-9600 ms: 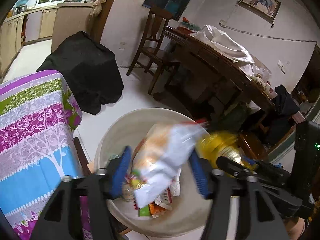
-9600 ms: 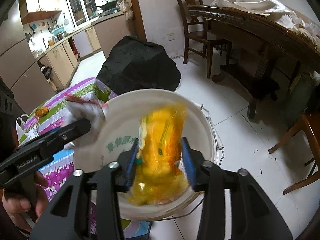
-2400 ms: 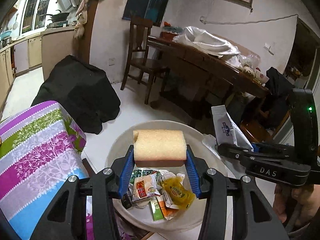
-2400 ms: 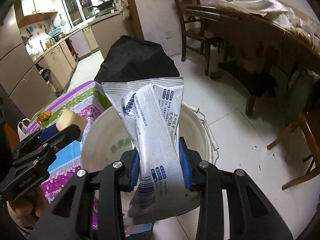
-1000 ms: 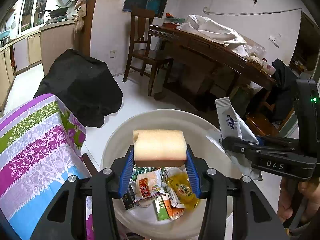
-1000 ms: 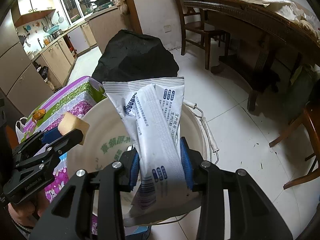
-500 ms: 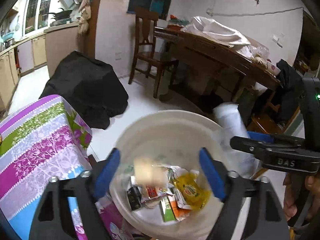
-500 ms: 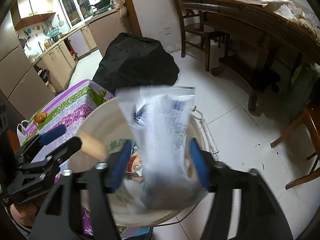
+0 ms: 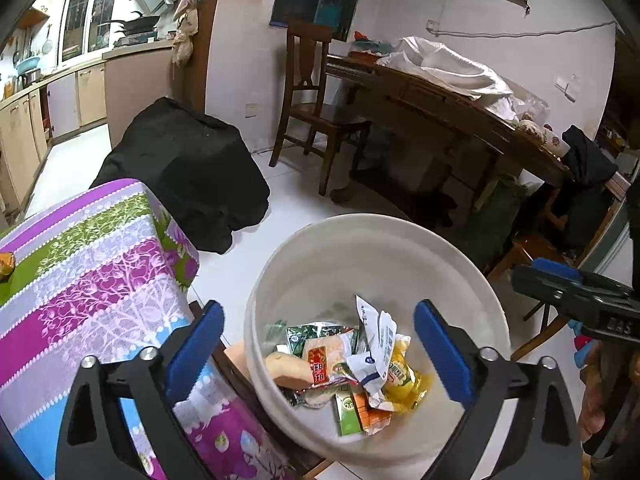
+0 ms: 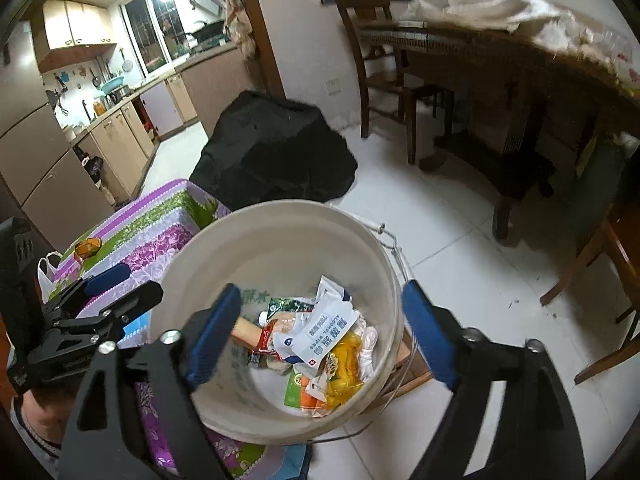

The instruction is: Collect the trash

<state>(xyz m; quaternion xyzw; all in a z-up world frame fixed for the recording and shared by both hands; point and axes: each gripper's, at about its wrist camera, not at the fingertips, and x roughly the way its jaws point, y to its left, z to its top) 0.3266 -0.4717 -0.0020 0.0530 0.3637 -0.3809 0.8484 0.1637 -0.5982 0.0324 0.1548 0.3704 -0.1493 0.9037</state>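
A white bucket [image 9: 280, 280] [image 10: 192, 272] stands on the floor beside the table. Inside lie several wrappers, a yellow sponge [image 9: 286, 366] [image 10: 246, 330], a white wipes packet [image 9: 374, 344] [image 10: 326, 330] and a yellow bag [image 9: 402, 380] [image 10: 346, 354]. My left gripper [image 9: 320, 352] is open and empty above the bucket. My right gripper [image 10: 322, 336] is open and empty above the bucket too. Each gripper shows at the edge of the other's view. An orange wrapper [image 10: 88, 247] [image 9: 6, 265] lies on the tablecloth.
A table with a striped floral cloth [image 9: 80, 264] [image 10: 152, 224] is left of the bucket. A black covered lump [image 9: 184, 168] [image 10: 272, 156] sits on the floor behind. A wooden chair [image 9: 312, 92] and a dining table [image 9: 440, 108] stand further back.
Both grippers have opened. The sponge dropped from the left one and the white wipes packet from the right one into the bucket.
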